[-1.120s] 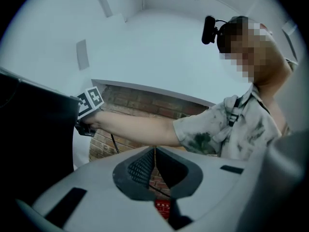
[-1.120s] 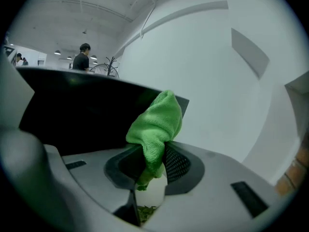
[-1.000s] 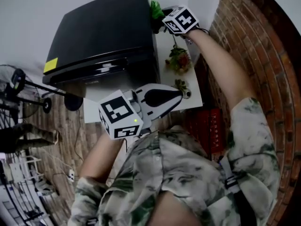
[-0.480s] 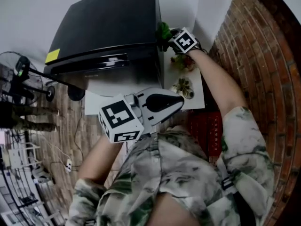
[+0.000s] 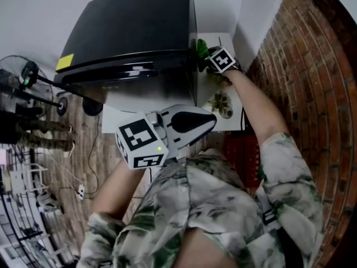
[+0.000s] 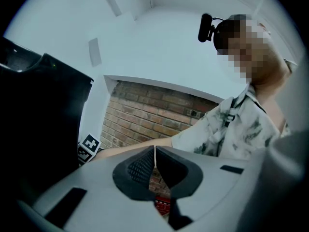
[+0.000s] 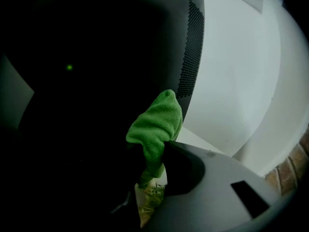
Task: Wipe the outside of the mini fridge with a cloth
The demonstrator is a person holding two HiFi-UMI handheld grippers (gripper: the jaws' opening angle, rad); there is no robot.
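The black mini fridge [image 5: 128,32] stands on a white low table [image 5: 120,106], seen from above in the head view. My right gripper [image 5: 204,54] is shut on a green cloth [image 7: 157,127] and holds it against the fridge's right side wall [image 7: 96,81], near the vent grille [image 7: 192,47]. The cloth [image 5: 198,48] shows as a green patch beside the marker cube. My left gripper [image 5: 209,119] hangs in front of my chest, jaws closed together with nothing between them [image 6: 154,162], away from the fridge.
A brick wall [image 5: 301,60] runs along the right. Small plants [image 5: 218,102] sit on the white table beside the fridge. A red crate [image 5: 242,158] lies below. A fan stand [image 5: 33,85] and cables are at the left on the wood floor.
My right gripper with the green cloth has slid down and toward me along the fridge's right side. The left gripper has stayed about where it was.
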